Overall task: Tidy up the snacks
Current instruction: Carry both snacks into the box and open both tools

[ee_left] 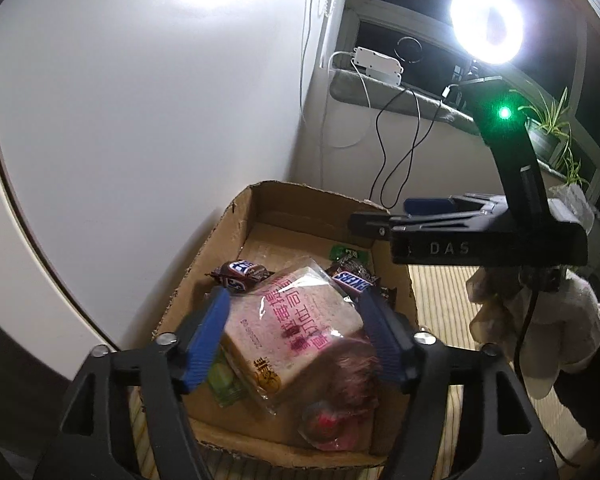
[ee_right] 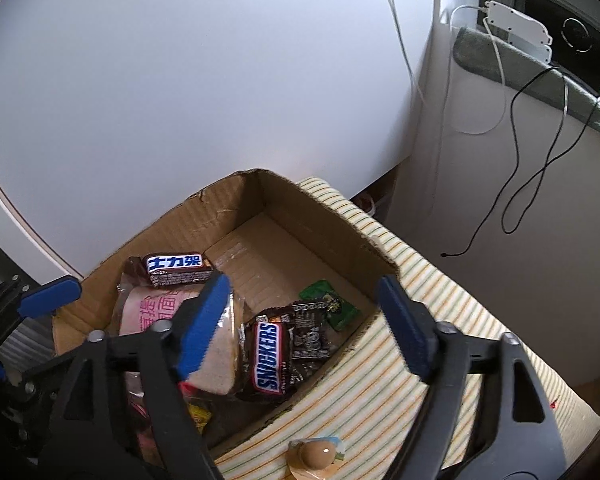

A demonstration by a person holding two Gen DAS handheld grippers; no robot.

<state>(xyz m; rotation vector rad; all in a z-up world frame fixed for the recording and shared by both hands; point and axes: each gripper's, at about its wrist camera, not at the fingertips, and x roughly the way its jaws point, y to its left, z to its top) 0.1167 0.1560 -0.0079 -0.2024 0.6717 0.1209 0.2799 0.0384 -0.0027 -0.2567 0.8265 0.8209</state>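
A cardboard box holds snacks: a wrapped bread sandwich, Snickers bars, a green sachet and a red-topped jelly cup. My left gripper is open, its blue pads on either side of the bread over the box; whether they touch it I cannot tell. My right gripper is open and empty over the box's right wall. It also shows in the left wrist view. A brown jelly cup lies on the striped cloth outside the box.
A white round tabletop leans behind the box. A bright ring light shines at the upper right. Cables hang from a window sill with a white device. Potted plants stand on the sill.
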